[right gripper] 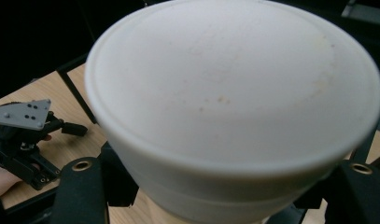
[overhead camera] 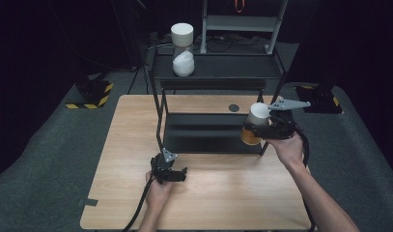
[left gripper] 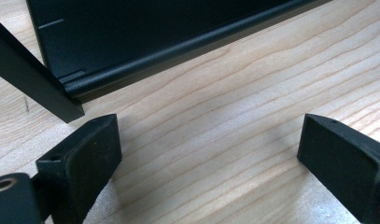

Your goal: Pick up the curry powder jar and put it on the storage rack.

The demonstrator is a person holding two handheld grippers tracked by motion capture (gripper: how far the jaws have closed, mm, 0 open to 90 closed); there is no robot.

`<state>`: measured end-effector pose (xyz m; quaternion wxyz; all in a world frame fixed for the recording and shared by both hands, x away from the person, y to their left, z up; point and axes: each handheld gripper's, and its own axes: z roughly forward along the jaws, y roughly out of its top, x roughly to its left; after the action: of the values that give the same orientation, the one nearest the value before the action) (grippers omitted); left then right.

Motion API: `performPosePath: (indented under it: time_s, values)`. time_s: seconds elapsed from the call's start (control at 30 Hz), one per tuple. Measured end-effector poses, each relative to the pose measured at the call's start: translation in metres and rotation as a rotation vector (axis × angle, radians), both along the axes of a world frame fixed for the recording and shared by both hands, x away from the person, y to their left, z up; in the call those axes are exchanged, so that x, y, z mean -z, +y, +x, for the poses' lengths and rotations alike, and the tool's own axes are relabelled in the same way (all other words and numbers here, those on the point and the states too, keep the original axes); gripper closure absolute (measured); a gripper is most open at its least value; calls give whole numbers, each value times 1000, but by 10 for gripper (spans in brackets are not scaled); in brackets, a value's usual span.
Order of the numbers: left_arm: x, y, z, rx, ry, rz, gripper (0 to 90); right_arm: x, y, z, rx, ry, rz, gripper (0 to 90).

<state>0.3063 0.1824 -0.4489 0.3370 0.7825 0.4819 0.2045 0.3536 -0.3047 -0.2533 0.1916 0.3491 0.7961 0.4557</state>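
White-lidded jar [overhead camera: 255, 123] sits clamped between the right gripper's [overhead camera: 261, 129] jaws.

The room around the table [overhead camera: 136, 145] is very dark, and light falls from above only on the wood. The hands throw short, soft shadows. In the right gripper view the white lid [right gripper: 234, 88] is very near, pale and slightly blurred. In the left gripper view the wood grain is sharp, while the near jaws look soft.

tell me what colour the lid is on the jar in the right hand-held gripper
White, seen best in the right gripper view: lid.
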Motion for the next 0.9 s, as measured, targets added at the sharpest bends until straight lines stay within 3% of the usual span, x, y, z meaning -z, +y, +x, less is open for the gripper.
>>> performPosePath:
  time_s: [0.1, 0.3, 0.63, 0.9]
  values:
    - [0, 0, 0, 0, 0, 0, 61, -13, 5, 1, -8, -14, -21, 334]
    - [0, 0, 0, 0, 0, 0, 61, -31, 9, 8, -24, -16, -19, 335]
    - [0, 0, 0, 0, 0, -1, 61, -66, 19, 26, -35, 28, -34, 335]
    - [0, 0, 0, -1, 0, -1, 61, -89, 26, 35, -48, 34, -34, 336]
